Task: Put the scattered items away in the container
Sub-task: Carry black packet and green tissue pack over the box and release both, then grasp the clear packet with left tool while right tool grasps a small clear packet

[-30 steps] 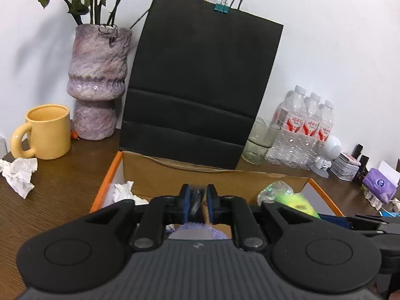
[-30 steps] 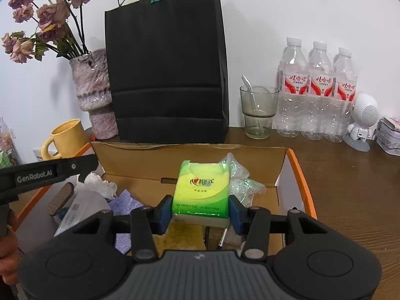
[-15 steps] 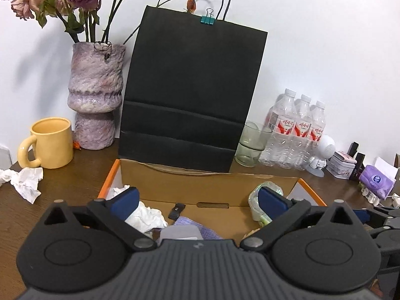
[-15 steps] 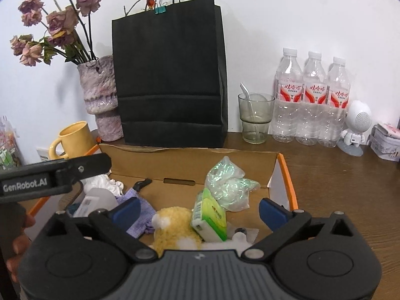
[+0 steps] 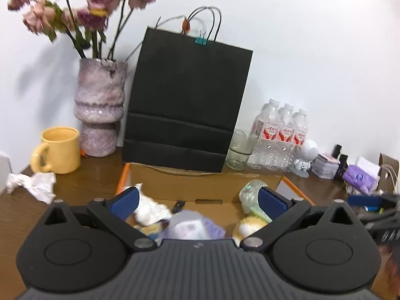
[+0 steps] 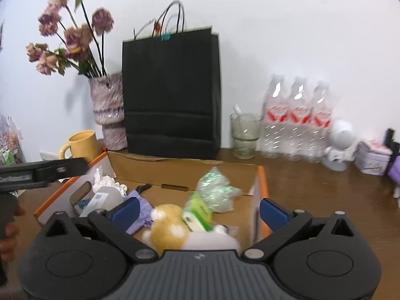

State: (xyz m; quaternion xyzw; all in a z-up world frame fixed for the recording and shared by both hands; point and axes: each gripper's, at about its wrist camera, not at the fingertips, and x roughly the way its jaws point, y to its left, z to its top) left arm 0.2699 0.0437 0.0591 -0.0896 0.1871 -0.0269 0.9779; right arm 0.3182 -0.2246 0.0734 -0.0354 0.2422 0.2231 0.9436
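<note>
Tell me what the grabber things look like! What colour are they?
Both grabbers look alike. The left gripper and right gripper each have a dark grey ribbed body, two round black discs, black arms with silver pins, and blue pads on the fingers. From the right camera, the left one's black side bar bears blurry white lettering, and a bit of the person's hand shows.

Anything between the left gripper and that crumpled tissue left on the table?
Nothing visible. The left gripper is open over the box; the tissue lies on bare table to its left, beside the mug. Only the box's orange left wall sits between, low.
</note>
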